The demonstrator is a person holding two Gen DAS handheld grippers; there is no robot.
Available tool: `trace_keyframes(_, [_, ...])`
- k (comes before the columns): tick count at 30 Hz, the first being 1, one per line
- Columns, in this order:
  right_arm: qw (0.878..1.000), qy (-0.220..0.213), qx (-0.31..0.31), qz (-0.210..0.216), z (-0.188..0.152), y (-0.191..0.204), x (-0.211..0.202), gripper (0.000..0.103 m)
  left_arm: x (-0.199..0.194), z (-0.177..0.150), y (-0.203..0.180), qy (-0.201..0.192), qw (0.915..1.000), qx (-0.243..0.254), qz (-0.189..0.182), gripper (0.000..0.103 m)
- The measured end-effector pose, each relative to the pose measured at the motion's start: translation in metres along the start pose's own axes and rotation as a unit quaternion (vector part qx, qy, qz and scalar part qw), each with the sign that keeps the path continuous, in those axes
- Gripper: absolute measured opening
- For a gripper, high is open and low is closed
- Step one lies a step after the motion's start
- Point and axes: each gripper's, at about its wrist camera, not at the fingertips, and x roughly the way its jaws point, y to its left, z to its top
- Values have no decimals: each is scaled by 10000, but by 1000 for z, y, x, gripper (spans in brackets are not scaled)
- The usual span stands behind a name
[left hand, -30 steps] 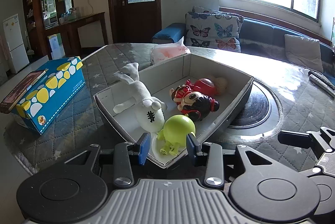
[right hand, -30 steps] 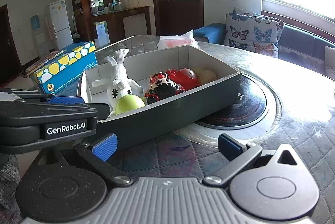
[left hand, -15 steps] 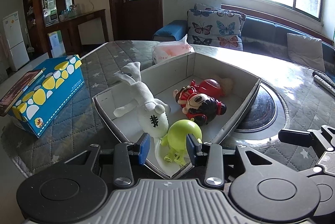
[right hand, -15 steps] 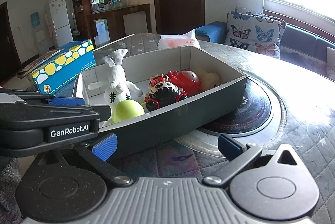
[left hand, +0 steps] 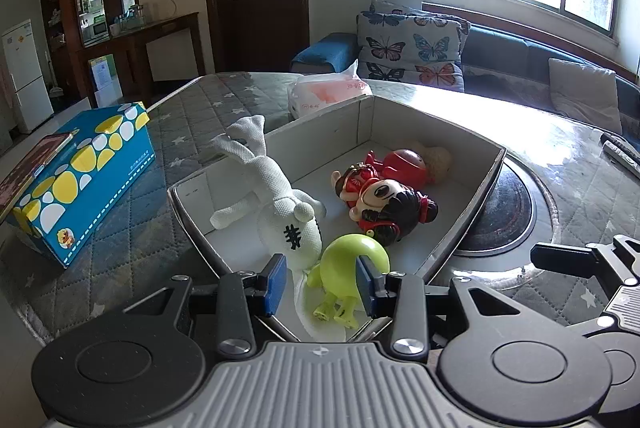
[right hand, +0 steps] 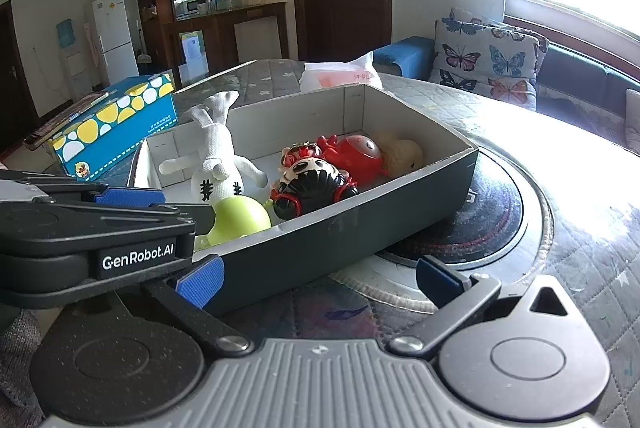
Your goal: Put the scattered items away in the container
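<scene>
Toy-crowded box (right hand: 360,228); bare table (right hand: 580,188) right of it.

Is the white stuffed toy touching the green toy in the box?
Touching. In the left wrist view the white stuffed toy rests its head against the green toy, no gap between.

The box (left hand: 486,172) looks like matt cardboard. The white doll (left hand: 276,196) is coarse knitted cloth, the green toy (left hand: 344,260) smooth glossy plastic, the table (left hand: 580,188) quilted under gloss.

Tan toy (left hand: 438,160) mostly hidden.
</scene>
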Motion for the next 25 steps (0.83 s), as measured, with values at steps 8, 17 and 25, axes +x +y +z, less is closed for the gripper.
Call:
trace_keyframes(8, [10000, 12, -27, 5, 2, 0, 2, 103, 3, 3, -1, 11, 10000, 29, -2, 40])
trace_keyframes(17, [10000, 15, -25, 2, 3, 0, 2, 103, 6, 4, -2, -28, 10000, 48, -50, 40])
trace_keyframes(25, [10000, 17, -20, 4, 3, 0, 2, 103, 7, 4, -3, -53, 9999, 82, -78, 39])
